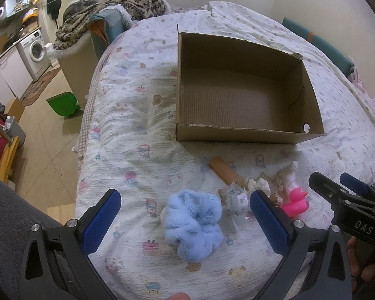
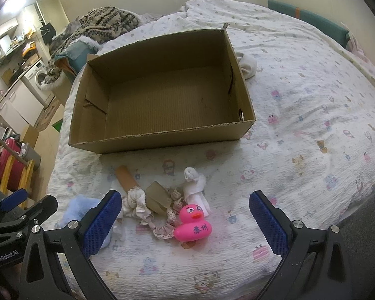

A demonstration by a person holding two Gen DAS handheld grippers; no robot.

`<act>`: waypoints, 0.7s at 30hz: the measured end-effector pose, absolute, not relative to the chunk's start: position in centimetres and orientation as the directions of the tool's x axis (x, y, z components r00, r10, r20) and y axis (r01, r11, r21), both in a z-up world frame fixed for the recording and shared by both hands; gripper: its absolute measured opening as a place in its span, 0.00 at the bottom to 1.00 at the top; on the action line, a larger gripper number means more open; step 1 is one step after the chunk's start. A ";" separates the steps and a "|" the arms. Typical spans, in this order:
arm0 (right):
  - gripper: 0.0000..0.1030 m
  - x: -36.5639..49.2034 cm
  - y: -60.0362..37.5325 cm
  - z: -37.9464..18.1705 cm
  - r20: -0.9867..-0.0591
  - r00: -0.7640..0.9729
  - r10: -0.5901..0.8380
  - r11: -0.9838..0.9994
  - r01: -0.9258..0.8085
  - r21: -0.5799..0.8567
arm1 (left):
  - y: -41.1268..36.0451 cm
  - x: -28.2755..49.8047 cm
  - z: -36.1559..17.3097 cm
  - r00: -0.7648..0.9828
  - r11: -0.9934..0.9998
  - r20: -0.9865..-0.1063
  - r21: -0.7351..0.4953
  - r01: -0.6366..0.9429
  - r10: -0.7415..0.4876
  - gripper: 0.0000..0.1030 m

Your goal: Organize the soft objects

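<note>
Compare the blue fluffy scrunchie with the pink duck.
The blue fluffy scrunchie is furry and shapeless; the pink duck is smooth and moulded, with an orange beak and printed characters. The scrunchie lies between the open left gripper's fingers; the duck lies ahead of the open right gripper. Both rest on the bedspread, outside the empty cardboard box.
</note>
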State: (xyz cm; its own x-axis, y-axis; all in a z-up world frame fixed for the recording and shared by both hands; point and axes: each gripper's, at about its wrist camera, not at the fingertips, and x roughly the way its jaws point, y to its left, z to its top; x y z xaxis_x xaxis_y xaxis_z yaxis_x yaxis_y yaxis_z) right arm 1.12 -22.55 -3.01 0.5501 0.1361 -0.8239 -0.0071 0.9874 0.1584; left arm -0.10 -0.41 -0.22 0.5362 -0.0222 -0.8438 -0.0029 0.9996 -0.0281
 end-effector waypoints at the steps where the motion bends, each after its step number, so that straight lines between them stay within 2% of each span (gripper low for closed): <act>1: 1.00 1.1 -22.6 -3.0 -0.824 0.550 0.137 0.987 -0.008 0.159 | -0.4 -0.1 -0.3 0.536 1.000 -0.844 -0.028 -0.003 -0.022 1.00; 21: 1.00 1.2 -22.7 -3.0 -0.823 0.550 0.140 0.986 -0.004 0.165 | -0.4 0.0 -0.3 0.531 0.999 -0.847 -0.034 -0.002 -0.028 1.00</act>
